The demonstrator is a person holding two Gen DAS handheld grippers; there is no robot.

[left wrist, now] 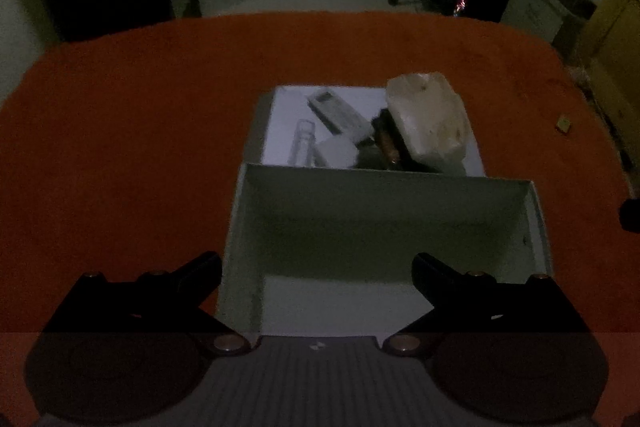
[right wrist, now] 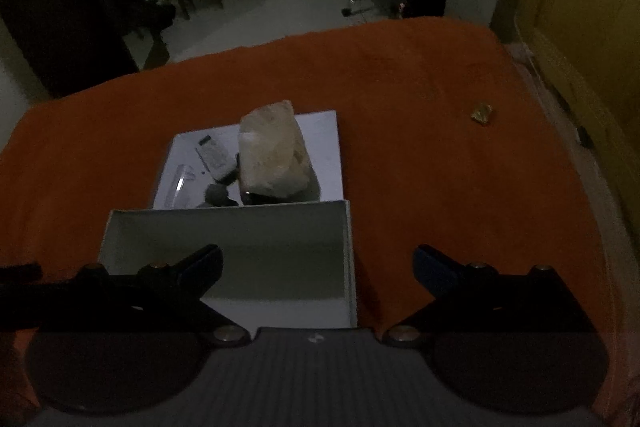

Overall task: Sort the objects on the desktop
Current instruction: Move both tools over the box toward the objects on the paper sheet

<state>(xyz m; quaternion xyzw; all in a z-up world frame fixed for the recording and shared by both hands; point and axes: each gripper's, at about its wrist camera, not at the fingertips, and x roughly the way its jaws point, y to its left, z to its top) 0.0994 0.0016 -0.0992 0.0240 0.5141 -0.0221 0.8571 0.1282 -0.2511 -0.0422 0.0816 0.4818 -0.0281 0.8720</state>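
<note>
White box (left wrist: pixel 384 223) shows no legible writing; both hand-held grippers (left wrist: pixel 316 279) (right wrist: pixel 318 273) spread, empty

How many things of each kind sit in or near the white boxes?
White boxes: 2, near one empty, far one filled
Tissue pack: 1
Remote control: 1
Clear tube: 1
Small yellowish object on the cloth: 1
Total: 6, plus dark unidentifiable items.

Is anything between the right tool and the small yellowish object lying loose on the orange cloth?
Nothing visible: only bare orange cloth lies between the open right tool and the small yellowish object; the white box sits left of that path.
</note>
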